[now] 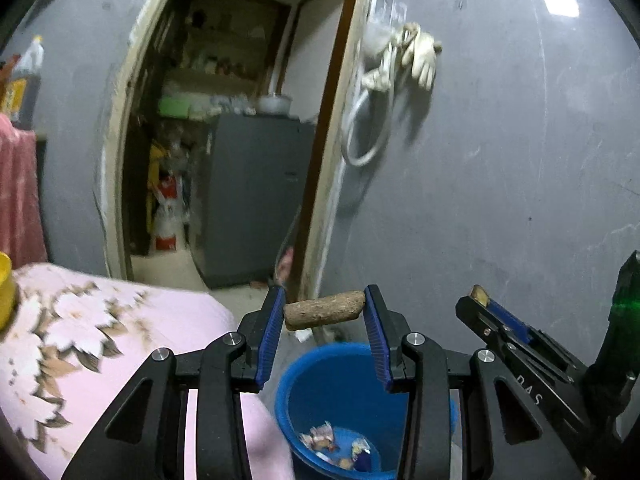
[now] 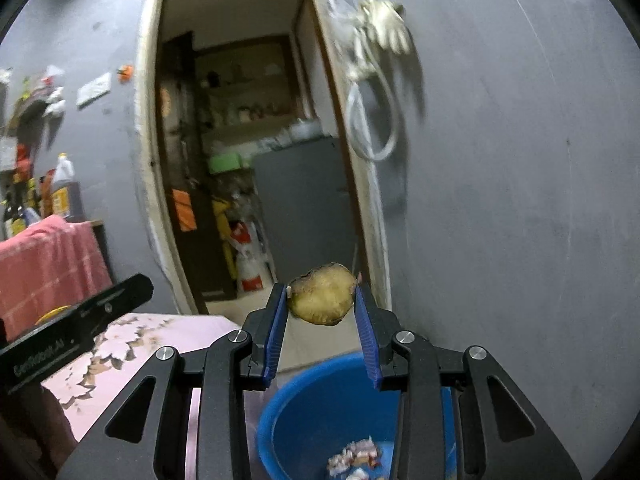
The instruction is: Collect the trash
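Note:
My left gripper (image 1: 324,310) is shut on a brown, rough, log-shaped scrap (image 1: 324,311) and holds it above a blue bucket (image 1: 320,384). Several crumpled wrappers (image 1: 340,446) lie at the bucket's bottom. My right gripper (image 2: 321,300) is shut on a flat yellow-brown potato slice (image 2: 322,300) with dark skin, held above the same blue bucket (image 2: 316,404), where the wrappers (image 2: 356,458) also show. The right gripper also shows at the right of the left wrist view (image 1: 516,332), its tips seen side-on.
A pink floral cloth (image 1: 100,344) covers a surface left of the bucket. A grey wall (image 1: 500,180) stands behind, with a hose and gloves (image 1: 404,60) hung on it. An open doorway (image 1: 224,140) shows a grey fridge (image 1: 252,196). A yellow container (image 1: 6,292) sits at far left.

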{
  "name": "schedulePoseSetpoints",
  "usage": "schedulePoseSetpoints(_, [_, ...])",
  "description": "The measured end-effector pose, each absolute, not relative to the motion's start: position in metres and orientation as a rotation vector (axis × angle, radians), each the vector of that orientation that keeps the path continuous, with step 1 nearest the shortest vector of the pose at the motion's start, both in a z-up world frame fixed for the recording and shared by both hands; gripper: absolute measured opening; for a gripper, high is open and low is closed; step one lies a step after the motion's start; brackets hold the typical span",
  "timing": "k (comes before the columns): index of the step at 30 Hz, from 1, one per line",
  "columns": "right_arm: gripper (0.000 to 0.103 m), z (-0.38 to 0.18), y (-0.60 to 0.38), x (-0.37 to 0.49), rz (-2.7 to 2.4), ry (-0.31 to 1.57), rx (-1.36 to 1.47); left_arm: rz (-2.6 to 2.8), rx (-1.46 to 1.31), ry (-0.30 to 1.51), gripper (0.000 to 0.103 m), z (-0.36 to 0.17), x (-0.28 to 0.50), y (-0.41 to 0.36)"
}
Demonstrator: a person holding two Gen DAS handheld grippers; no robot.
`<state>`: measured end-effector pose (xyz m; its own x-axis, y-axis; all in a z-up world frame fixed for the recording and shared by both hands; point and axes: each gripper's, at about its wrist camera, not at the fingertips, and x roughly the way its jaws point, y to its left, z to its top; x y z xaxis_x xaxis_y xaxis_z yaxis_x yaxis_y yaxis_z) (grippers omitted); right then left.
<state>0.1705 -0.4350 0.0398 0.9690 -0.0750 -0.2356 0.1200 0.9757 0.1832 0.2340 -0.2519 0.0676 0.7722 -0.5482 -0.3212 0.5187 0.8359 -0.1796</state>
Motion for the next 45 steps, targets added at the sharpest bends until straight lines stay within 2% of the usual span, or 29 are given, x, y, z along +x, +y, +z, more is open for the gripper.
schedulePoseSetpoints(18, [0.035, -0.001, -0.47, 0.201, -0.134, 0.498, 0.332, -0.626, -0.064, 0.711, 0.035, 0.004, 0.284, -0.306])
schedulePoseSetpoints(23, [0.041, -0.001, -0.473, 0.203, -0.151, 0.51, 0.338, -0.612, -0.078, 0.75, 0.035, -0.003, 0.289, -0.305])
schedulePoseSetpoints(27, [0.041, 0.001, -0.474, 0.202, -0.158, 0.505, 0.344, -0.607, -0.093, 0.75, 0.043, -0.002, 0.29, -0.301])
schedulePoseSetpoints(34, [0.046, 0.001, -0.473, 0.205, -0.158, 0.5, 0.344, -0.597, -0.098, 0.742, 0.045, 0.001, 0.287, -0.297])
schedulePoseSetpoints(45, [0.052, 0.004, -0.469, 0.205, -0.157, 0.479, 0.329, -0.523, -0.109, 0.716, 0.059, 0.013, 0.285, -0.273])
